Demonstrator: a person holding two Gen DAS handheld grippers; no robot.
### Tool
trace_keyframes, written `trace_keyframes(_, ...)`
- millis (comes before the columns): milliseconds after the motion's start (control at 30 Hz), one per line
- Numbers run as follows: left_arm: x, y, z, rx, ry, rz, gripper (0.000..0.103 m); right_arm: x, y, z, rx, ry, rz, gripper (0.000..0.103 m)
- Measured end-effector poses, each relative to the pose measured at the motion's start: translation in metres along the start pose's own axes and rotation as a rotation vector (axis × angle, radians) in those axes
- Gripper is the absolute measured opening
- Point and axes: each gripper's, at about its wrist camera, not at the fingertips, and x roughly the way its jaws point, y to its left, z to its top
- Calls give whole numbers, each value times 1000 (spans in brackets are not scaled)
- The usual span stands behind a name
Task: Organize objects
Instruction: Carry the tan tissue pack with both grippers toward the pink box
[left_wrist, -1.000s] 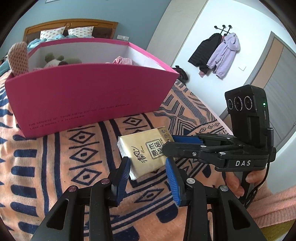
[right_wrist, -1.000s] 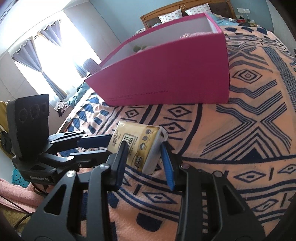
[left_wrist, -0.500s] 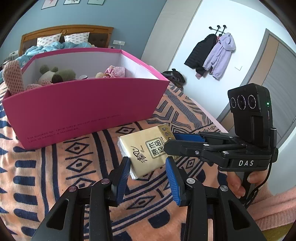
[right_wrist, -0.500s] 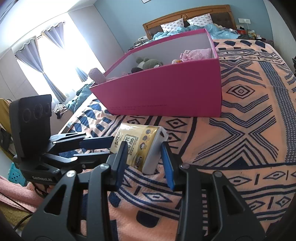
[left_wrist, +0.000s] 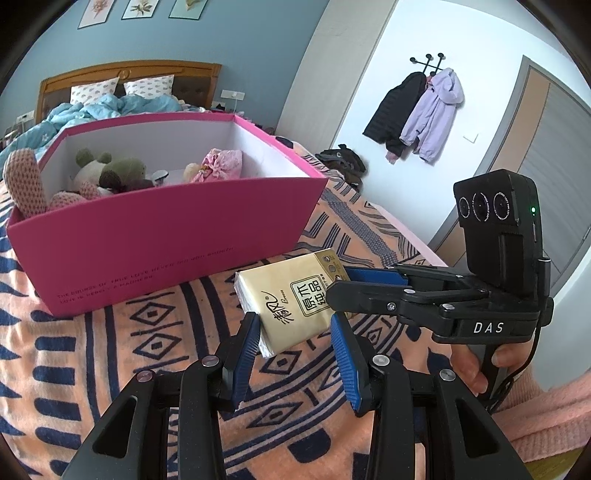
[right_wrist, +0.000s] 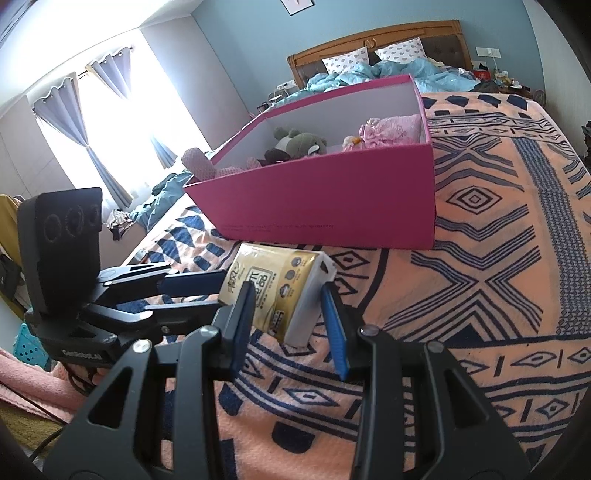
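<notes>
A yellow tissue pack (left_wrist: 291, 299) is held up above the patterned bedspread, between both grippers. My left gripper (left_wrist: 295, 326) closes on its near end and my right gripper (right_wrist: 288, 291) on its other end; the pack also shows in the right wrist view (right_wrist: 275, 291). Each gripper appears in the other's view, the right one (left_wrist: 373, 286) and the left one (right_wrist: 195, 291). A pink box (left_wrist: 166, 236) stands just behind the pack, holding soft toys (left_wrist: 118, 173); it also shows in the right wrist view (right_wrist: 332, 206).
The orange and navy bedspread (right_wrist: 498, 258) covers the bed. Pillows and a blue quilt (left_wrist: 110, 103) lie by the wooden headboard. Coats (left_wrist: 421, 114) hang on the wall to the right. A window with curtains (right_wrist: 92, 122) is on the left.
Both grippers have risen with the tissue pack, so the inside of the pink box and its toys have come into view. Both grips look unchanged.
</notes>
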Motion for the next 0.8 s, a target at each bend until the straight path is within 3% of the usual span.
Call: trace_keyframes(800, -8, -7, 15, 34, -40, -1, 40, -13, 4, 11, -26, -42, -13, 40)
